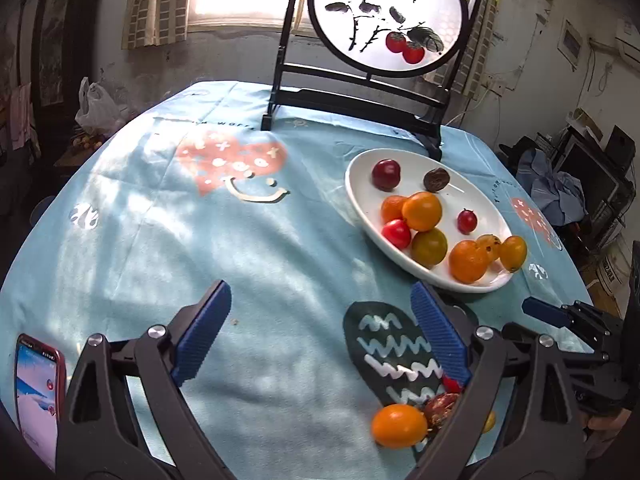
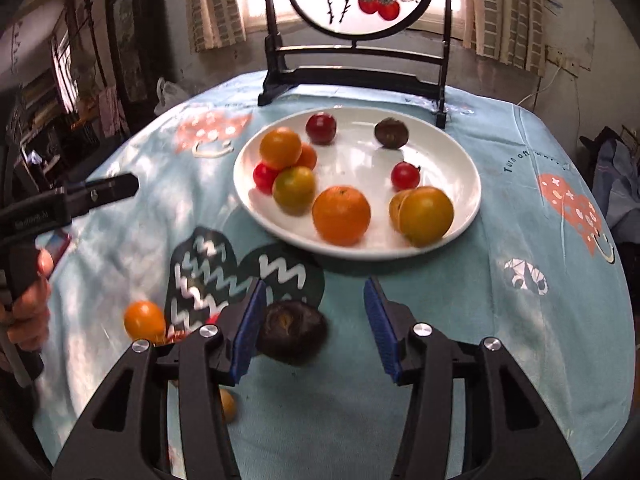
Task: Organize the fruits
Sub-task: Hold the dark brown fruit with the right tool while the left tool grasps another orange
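A white plate (image 2: 460, 152) on the blue tablecloth holds several fruits: orange, yellow, red and dark ones. It also shows in the left wrist view (image 1: 360, 184). My right gripper (image 2: 314, 324) is open; a dark brown fruit (image 2: 292, 332) lies on the cloth between its fingers, against the left pad. An orange fruit (image 2: 144, 320) lies loose to the left, and it shows in the left wrist view (image 1: 400, 426) beside a brownish fruit (image 1: 440, 406). My left gripper (image 1: 320, 332) is open and empty over bare cloth.
A black stand with a round painted screen (image 1: 384, 16) stands behind the plate. A red phone (image 1: 38, 392) lies at the table's near left. A small yellow fruit (image 2: 228, 404) lies near the front edge. Room clutter surrounds the table.
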Demonstrator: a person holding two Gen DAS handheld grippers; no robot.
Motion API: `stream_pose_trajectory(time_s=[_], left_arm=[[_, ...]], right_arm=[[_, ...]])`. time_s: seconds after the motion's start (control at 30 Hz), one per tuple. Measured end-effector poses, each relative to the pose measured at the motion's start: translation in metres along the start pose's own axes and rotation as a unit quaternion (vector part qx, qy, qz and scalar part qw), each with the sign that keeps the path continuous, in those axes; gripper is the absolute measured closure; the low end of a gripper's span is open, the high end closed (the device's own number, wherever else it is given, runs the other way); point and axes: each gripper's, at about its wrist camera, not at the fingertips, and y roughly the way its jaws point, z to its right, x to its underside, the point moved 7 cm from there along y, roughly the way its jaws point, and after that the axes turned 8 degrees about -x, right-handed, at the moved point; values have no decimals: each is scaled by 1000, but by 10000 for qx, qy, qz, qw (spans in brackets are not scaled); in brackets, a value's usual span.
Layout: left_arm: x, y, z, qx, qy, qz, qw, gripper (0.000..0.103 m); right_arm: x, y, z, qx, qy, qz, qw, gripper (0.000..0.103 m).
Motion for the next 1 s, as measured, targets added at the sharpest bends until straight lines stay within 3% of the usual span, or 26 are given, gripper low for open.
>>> stream_pose_trajectory(time_s=[0.2, 0.47, 1.0], left_arm=[[4, -5, -13, -75, -107, -19, 9999, 10], [7, -13, 1, -10, 202, 48, 9998, 10], [14, -20, 7, 54, 453, 39, 9989, 10]], right_arm=[[18, 12, -11, 71, -336, -360, 9988, 52], [27, 23, -13, 73, -430, -627, 9971, 52], [27, 35, -15, 269, -611, -542, 9963, 56]])
